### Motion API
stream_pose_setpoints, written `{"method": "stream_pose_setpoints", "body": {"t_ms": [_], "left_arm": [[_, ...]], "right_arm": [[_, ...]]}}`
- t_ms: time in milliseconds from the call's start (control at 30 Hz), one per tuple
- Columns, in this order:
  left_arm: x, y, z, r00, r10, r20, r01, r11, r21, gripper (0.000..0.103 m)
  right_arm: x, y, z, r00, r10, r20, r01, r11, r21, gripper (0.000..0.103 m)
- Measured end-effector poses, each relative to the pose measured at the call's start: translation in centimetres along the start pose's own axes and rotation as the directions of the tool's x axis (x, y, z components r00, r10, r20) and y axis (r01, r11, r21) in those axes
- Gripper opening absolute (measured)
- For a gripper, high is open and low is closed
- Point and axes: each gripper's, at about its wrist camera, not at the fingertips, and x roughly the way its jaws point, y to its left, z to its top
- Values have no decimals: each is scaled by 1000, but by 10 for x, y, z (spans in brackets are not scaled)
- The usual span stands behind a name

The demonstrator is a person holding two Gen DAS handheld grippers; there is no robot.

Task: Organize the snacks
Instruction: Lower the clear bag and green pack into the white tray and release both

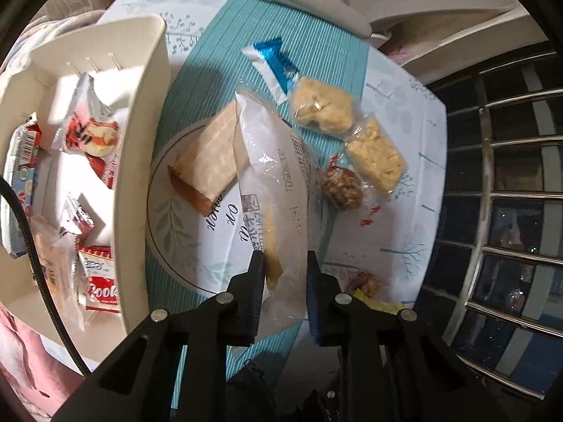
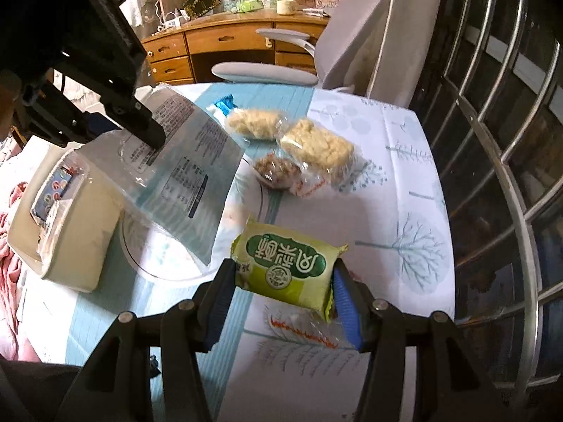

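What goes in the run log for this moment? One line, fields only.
left hand-held gripper: shut on white snack bag | right hand-held gripper: shut on green snack pack | cream bin: partly filled | loose snacks remaining on table

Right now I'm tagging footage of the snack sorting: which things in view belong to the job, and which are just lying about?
Part of the job:
- left gripper, shut on white snack bag
- right gripper, shut on green snack pack
- cream organizer bin
- loose rice-puff snacks
- blue wrapper bar

Just lying about:
- grey chair
- wooden desk
- metal window grille
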Motion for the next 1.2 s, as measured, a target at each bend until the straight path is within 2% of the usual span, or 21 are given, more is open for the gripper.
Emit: {"method": "stream_pose_setpoints", "body": {"t_ms": [500, 833, 1200], "left_arm": [[-96, 37, -5, 993, -72, 97, 71, 997, 19, 19], [-145, 99, -1, 984, -94, 149, 91, 995, 31, 19], [-168, 184, 2, 985, -104, 134, 97, 994, 59, 19]], "right_arm": [[-28, 57, 35, 998, 50, 45, -48, 998, -34, 54], [-40, 119, 49, 993, 85, 85, -81, 995, -58, 54], [-45, 201, 61, 989, 104, 106, -102, 994, -26, 54]]}}
